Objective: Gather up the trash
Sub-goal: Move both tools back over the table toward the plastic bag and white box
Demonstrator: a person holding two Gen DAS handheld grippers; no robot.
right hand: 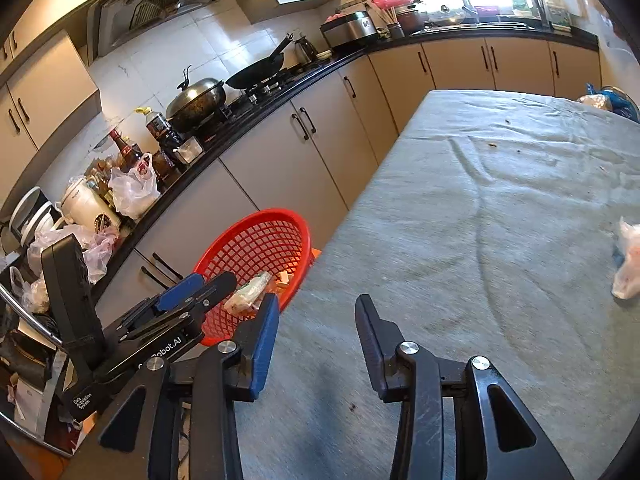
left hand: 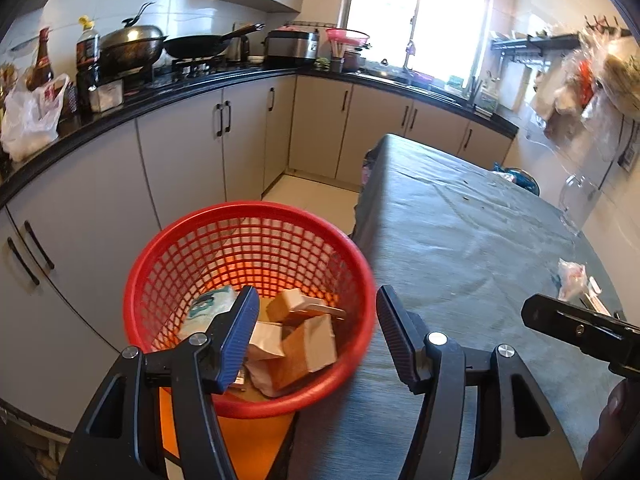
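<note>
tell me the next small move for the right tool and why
Probably swing the right tool toward the crumpled plastic wrapper at the right of the grey tablecloth. Its fingers stand apart with nothing between them, the red basket already holds several scraps, and the wrapper is the nearest litter left.

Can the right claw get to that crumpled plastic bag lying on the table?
Probably yes. The right claw is open and empty, and the plastic bag lies off to its right on the table cloth, with only bare cloth between them. It just has to swing over that way.
</note>
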